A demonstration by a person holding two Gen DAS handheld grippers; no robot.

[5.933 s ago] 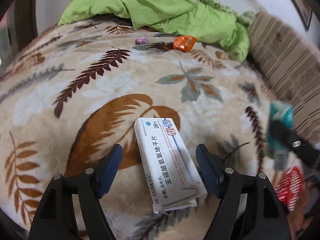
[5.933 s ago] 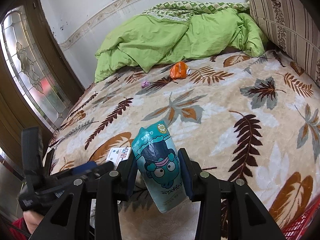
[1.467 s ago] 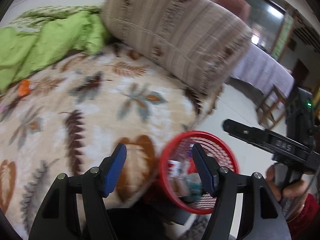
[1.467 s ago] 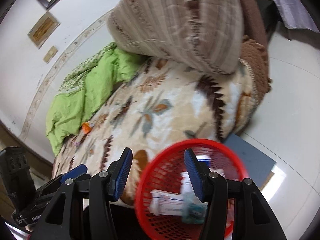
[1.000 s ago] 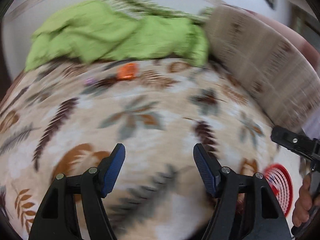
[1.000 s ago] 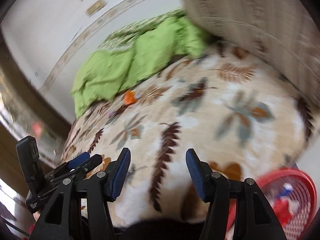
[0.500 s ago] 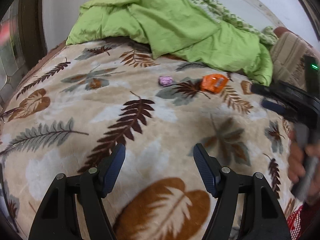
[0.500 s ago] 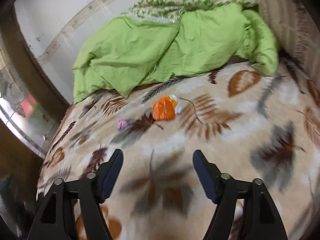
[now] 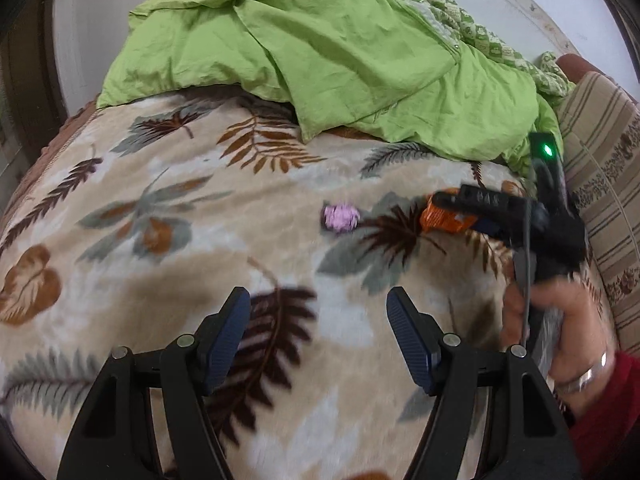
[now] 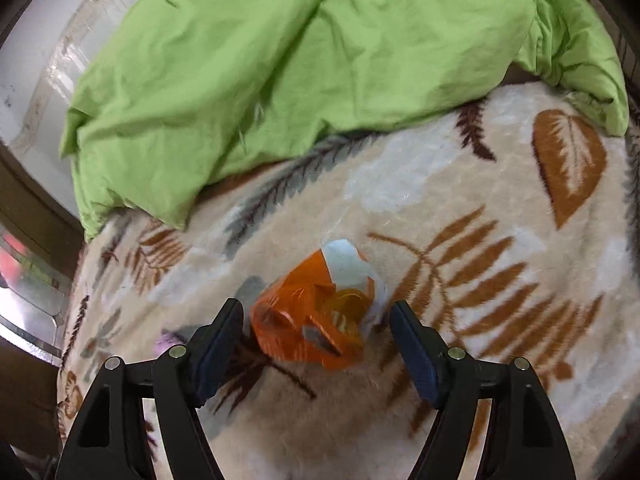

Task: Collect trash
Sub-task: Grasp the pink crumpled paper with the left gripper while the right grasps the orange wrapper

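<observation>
An orange crumpled wrapper [image 10: 316,316] with a pale blue patch lies on the leaf-patterned blanket [image 10: 460,280]. My right gripper [image 10: 316,340] is open and straddles it, one jaw on each side, not touching. In the left wrist view the same orange wrapper [image 9: 440,220] is half hidden behind the right gripper [image 9: 452,208]. A small purple wrapper [image 9: 341,217] lies left of it. My left gripper [image 9: 318,332] is open and empty, hovering over the blanket short of the purple wrapper.
A rumpled green duvet [image 9: 320,52] is piled at the back of the bed. A striped pillow [image 9: 604,200] stands at the right. The purple wrapper's edge [image 10: 162,342] shows behind my right gripper's left jaw.
Both grippers have moved forward across the bed toward the wrappers. The right gripper now has the orange wrapper between its open jaws. The red basket is out of view.
</observation>
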